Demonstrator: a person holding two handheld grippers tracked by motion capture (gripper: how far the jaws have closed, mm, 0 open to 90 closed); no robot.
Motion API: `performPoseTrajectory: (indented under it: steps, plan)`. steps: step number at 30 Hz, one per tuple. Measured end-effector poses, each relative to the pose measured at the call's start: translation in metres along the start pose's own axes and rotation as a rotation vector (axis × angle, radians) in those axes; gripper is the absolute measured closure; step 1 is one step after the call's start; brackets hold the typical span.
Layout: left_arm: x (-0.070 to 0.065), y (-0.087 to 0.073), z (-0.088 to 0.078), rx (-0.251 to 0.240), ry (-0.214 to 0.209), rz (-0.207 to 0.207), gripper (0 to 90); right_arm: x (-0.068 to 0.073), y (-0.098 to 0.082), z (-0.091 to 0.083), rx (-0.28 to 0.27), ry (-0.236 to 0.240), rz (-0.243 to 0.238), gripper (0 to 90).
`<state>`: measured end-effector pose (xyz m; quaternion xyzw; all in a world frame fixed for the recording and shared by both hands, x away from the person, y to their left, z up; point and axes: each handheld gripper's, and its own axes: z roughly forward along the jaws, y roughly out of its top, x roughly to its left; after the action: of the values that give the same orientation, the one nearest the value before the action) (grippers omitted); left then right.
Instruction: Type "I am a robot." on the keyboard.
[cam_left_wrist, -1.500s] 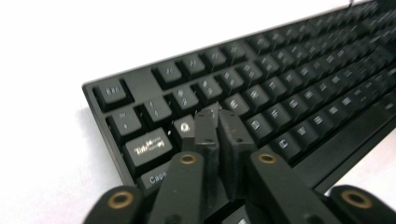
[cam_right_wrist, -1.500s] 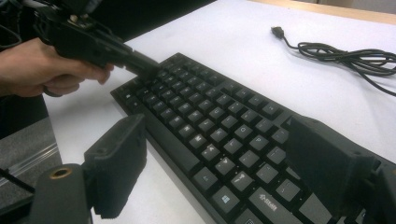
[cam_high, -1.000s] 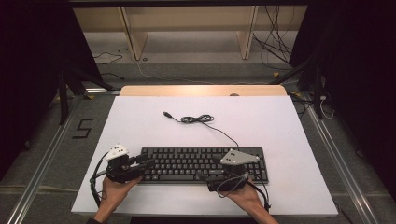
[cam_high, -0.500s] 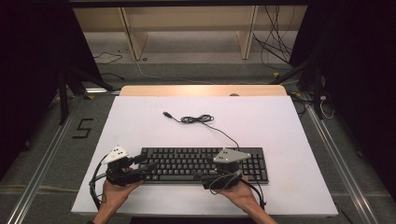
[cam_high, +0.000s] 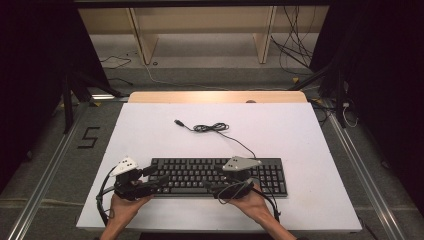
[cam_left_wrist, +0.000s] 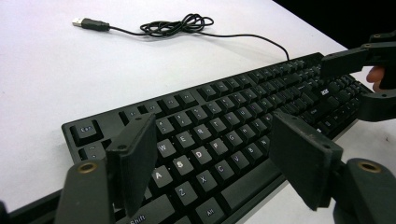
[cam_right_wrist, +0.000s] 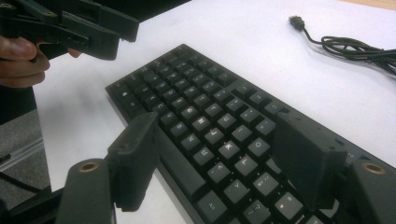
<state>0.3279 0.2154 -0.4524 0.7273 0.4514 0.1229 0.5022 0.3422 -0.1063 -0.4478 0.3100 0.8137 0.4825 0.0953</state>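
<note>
Keyboard (cam_high: 220, 176) on table (cam_high: 300, 135), claws (cam_left_wrist: 210, 168) open — nothing gripped

white table (cam_high: 300, 135) with black keyboard (cam_high: 200, 172), coiled usb cable (cam_high: 212, 128)

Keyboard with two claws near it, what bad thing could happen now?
The left gripper and right gripper both stand open over the keyboard, jaws astride its front edge. Closing there could mash keys or slip off. If the keyboard gets dragged, its loose cable might snag or trail.
</note>
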Motion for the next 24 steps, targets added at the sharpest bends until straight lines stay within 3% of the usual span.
performPoseTrajectory:
  steps: [13,17,24]
  plan:
    - [-0.002,-0.001,0.000,0.004,0.000,0.003,30.3,0.003,0.005,0.011,0.009,0.012,-0.016,38.1]
    - [-0.002,-0.001,-0.001,0.002,0.001,0.003,29.8,0.004,0.007,0.013,0.017,0.016,-0.017,45.9]
    - [-0.002,-0.002,-0.003,-0.005,0.005,-0.002,29.5,0.003,0.008,0.021,0.059,0.033,-0.008,67.8]
